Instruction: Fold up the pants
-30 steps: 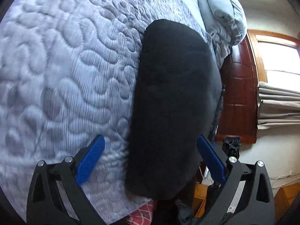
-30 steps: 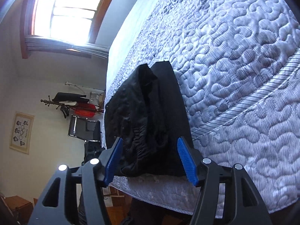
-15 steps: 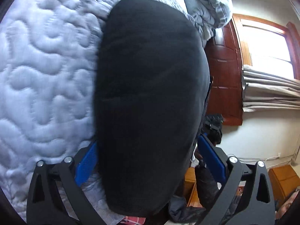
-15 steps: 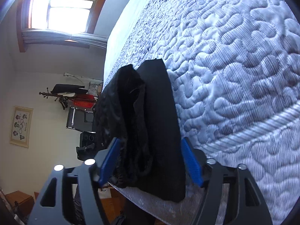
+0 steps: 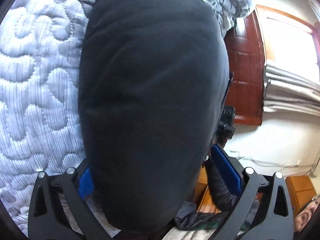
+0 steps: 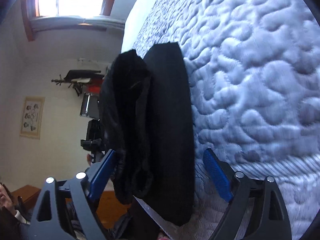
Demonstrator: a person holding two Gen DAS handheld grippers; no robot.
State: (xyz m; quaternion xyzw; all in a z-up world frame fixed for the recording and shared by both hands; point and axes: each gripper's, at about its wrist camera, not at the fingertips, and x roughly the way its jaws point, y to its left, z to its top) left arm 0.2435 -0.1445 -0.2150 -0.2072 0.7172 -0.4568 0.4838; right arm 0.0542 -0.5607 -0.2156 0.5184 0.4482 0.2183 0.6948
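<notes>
Black pants (image 5: 152,100) on a pale blue-grey quilt (image 5: 40,92) (swirl-stitched, finely ribbed).

Black pants (image 6: 168,124) blocking the bed edge, bare quilt (image 6: 260,80) open beyond, pillows (image 5: 226,4) far off

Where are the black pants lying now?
The black pants lie along the near edge of the quilted bed, between the opening fingers of the right gripper; pads not touching them.

Left gripper (image 5: 158,172) left pad mostly hidden behind black pants (image 5: 152,100); quilt (image 6: 250,80) blurred
</notes>
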